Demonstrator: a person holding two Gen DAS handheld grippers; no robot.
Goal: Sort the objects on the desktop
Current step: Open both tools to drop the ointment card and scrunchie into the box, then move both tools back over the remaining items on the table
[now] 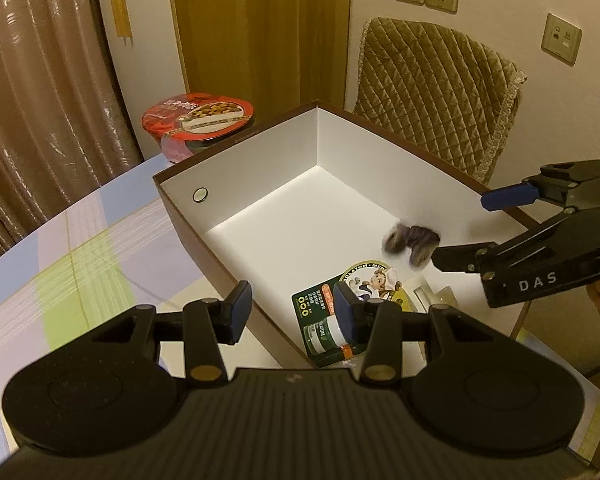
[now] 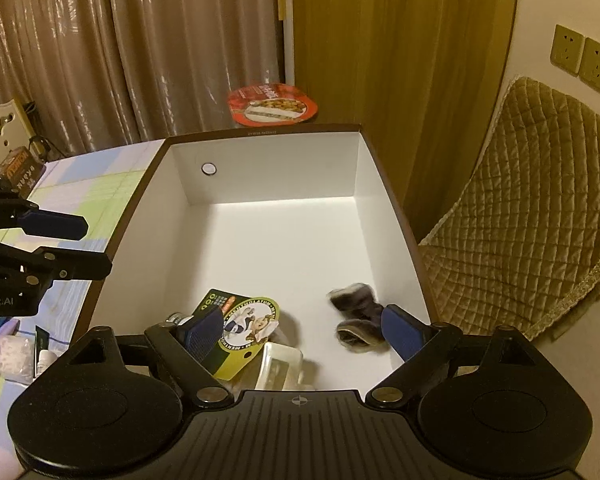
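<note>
A brown box with a white inside [image 1: 284,216] [image 2: 284,240] stands on the table. In it lie a green Mentholatum blister pack [image 1: 324,320] [image 2: 244,320], a clear plastic case [image 2: 280,364] and a blurred dark furry item [image 1: 412,242] [image 2: 356,316] at the box's right side. My left gripper [image 1: 292,312] is open and empty over the box's near-left wall. My right gripper [image 2: 304,332] [image 1: 460,228] is open and empty just above the box floor, with the furry item by its right finger.
A red instant-food bowl [image 1: 198,120] [image 2: 272,104] stands behind the box. A chair with a quilted cover [image 1: 440,92] [image 2: 532,220] is to the right. Small items [image 2: 16,352] and a brown package [image 2: 18,170] lie on the checked tablecloth [image 1: 60,248] to the left.
</note>
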